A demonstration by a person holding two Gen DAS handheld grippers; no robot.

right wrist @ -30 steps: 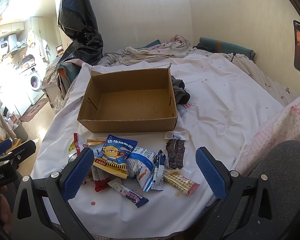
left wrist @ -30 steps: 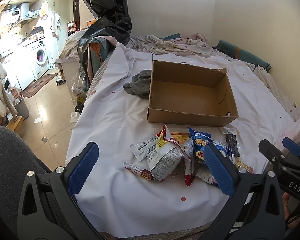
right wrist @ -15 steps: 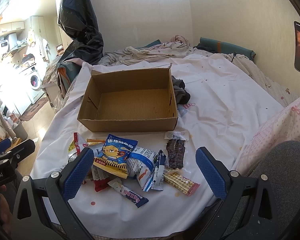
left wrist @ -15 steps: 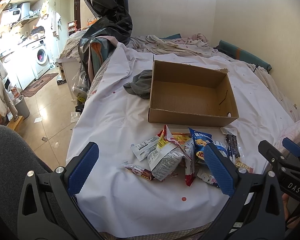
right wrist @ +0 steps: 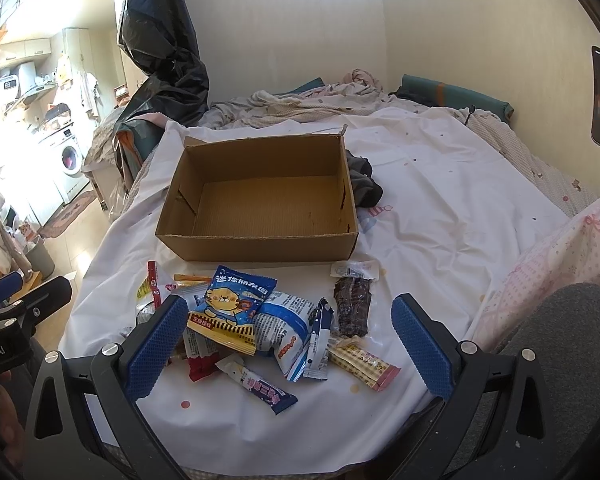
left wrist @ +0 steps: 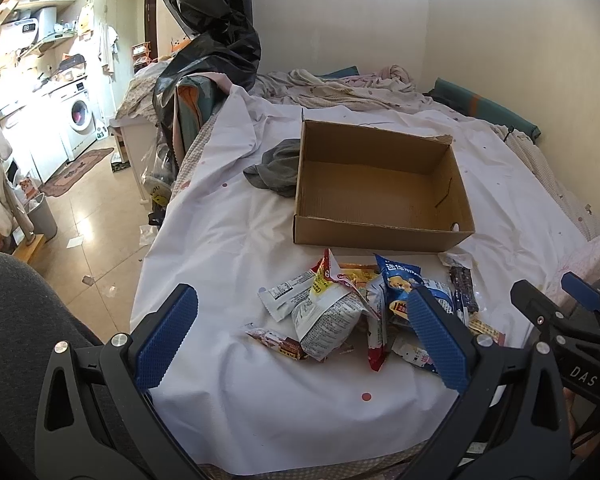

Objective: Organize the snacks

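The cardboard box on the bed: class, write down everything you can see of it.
The cardboard box is a shallow brown corrugated carton, open at the top, with no flaps showing and ragged upper edges. It is empty. It sits upright on the white sheet, beyond the pile of snacks. A grey cloth lies against one end. Neither gripper touches it.

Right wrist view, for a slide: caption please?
Open right tool over a snack pile before an empty box on a bed.
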